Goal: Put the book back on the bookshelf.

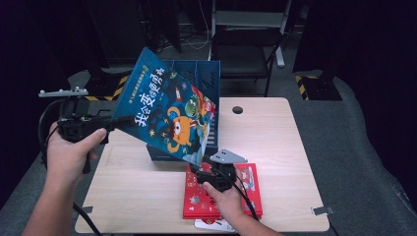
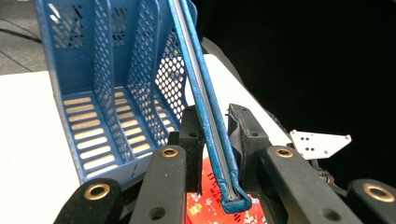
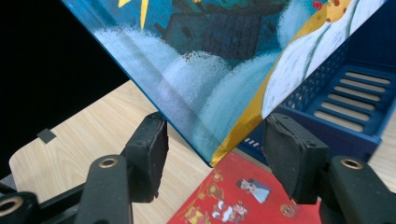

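My left tool [image 1: 120,121]: black body, grey three-cornered plate with studs, black cable | my right tool [image 1: 199,168]: black, grey drilled plate, cable trailing | jaws: black pads, brass-ringed screws | my forearms: bare, no sleeves

Blue cartoon-monster picture book [image 1: 172,110], blue perforated file rack [image 2: 112,84], red illustrated book [image 1: 221,194]

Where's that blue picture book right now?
In the high view the blue picture book hangs tilted at centre-left, clamped by the left gripper, above the blue file rack.
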{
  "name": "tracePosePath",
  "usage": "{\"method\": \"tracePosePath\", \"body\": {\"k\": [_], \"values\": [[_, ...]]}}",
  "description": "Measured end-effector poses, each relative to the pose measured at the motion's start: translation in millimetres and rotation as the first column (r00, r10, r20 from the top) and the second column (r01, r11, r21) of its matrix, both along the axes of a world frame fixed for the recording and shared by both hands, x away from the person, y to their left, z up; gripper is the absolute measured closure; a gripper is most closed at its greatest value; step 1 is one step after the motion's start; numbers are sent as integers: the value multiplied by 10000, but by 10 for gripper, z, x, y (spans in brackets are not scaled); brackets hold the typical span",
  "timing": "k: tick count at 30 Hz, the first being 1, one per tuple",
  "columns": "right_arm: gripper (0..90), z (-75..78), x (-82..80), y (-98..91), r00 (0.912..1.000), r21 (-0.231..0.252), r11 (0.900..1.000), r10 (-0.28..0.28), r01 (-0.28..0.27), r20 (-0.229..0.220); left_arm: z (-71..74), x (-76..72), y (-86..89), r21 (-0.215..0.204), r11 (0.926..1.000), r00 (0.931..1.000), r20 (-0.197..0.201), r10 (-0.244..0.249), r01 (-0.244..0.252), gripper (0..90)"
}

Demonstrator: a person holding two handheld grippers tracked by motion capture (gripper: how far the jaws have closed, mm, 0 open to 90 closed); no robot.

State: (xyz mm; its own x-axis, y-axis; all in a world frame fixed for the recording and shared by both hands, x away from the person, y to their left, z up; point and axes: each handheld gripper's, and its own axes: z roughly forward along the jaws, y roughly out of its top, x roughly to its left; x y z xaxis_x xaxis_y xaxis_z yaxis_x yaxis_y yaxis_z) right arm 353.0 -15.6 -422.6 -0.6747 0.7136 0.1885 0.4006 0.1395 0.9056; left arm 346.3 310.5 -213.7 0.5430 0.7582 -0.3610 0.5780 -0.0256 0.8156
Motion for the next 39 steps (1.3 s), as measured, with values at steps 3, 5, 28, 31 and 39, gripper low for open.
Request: {"method": "tracePosePath", "body": {"k": [3, 5, 28, 31, 39], "values": [[406, 11, 18, 50, 10000, -33, 10000, 43, -43, -2, 13, 1, 47, -4, 9998, 9998, -43, 198, -198, 762], [408, 12, 34, 87, 9999, -5, 9999, 122, -122, -14, 16, 3, 68, 5, 9995, 9995, -43, 325, -325, 762], [434, -35, 150, 533, 9980, 48, 9980, 626, -625, -119, 122, 4, 300, 222, 9883, 9883, -193, 1513, -1508, 771], [435, -46, 157, 587, 9976, 129, 9977, 665, -663, -186, 134, 2, 335, 258, 9864, 9861, -296, 1632, -1625, 770], [438, -50, 158, 694, 9966, 179, 9968, 782, -778, -244, 137, -16, 421, 276, 9842, 9842, -239, 1756, -1749, 770]]}}
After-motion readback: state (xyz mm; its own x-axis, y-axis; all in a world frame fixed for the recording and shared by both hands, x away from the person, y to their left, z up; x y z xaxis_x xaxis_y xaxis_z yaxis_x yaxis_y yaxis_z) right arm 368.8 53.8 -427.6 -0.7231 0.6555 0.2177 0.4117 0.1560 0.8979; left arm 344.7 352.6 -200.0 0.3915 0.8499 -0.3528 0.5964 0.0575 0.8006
